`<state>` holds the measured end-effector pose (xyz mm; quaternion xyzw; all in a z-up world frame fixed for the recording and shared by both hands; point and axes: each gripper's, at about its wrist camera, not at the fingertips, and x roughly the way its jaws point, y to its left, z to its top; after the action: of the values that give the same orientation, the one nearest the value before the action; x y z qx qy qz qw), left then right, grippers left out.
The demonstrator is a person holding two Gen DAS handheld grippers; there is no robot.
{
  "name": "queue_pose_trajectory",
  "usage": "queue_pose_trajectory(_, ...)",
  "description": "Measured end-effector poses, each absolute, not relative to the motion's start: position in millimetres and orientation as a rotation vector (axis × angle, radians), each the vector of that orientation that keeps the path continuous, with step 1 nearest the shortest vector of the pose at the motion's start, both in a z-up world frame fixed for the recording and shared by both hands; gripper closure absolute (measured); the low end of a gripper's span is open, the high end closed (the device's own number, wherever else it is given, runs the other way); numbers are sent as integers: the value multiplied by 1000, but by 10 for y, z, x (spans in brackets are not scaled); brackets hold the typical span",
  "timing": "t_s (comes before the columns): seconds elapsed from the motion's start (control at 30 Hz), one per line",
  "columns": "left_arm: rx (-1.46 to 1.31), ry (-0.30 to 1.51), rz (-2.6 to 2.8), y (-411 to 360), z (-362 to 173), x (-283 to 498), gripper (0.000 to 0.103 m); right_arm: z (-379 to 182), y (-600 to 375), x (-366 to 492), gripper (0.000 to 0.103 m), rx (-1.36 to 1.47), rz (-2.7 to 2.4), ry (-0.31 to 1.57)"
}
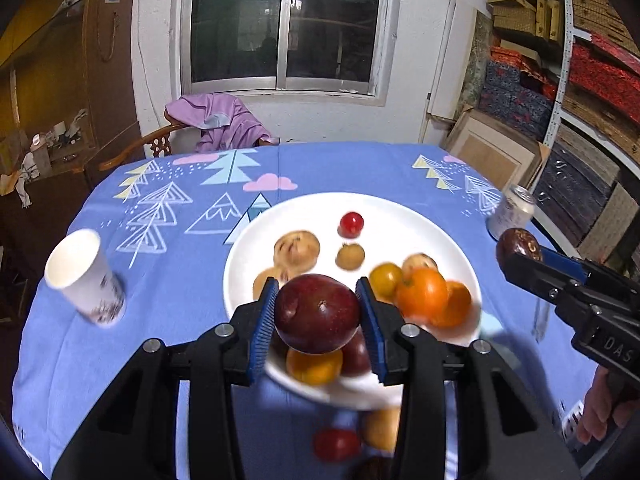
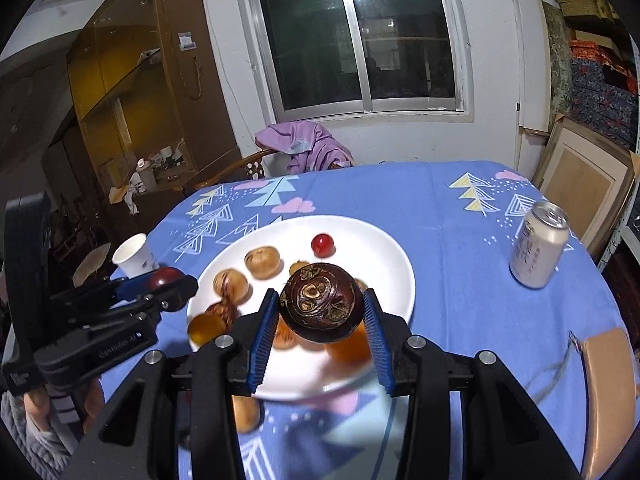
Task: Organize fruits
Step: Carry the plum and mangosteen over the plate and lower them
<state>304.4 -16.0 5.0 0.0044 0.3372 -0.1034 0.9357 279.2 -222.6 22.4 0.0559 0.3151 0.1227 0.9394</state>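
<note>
Right gripper [image 1: 520, 250], "DAS" on body, around dark fruit [image 2: 321, 307]

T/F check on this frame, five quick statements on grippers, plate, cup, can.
1. The left gripper holds a dark red plum. True.
2. The right gripper is empty. False: it is shut on a dark brown round fruit.
3. The white plate already has several fruits on it. True.
4. The paper cup stands on the plate. False: it stands on the blue tablecloth, left of the plate.
5. The drink can lies on its side. False: it stands upright on the tablecloth, right of the plate.
</note>
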Motion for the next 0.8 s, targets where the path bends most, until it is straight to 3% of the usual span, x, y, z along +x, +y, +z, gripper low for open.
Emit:
queue_pose_trajectory(0.4,51,710,-181,-373,-232,3715,64,-66,-2299,3451,60,136,202,701)
queue_pose_trajectory(0.8,97,727,-180,-469,-430,3888,64,-354,-2294,3658,60,143,194,760)
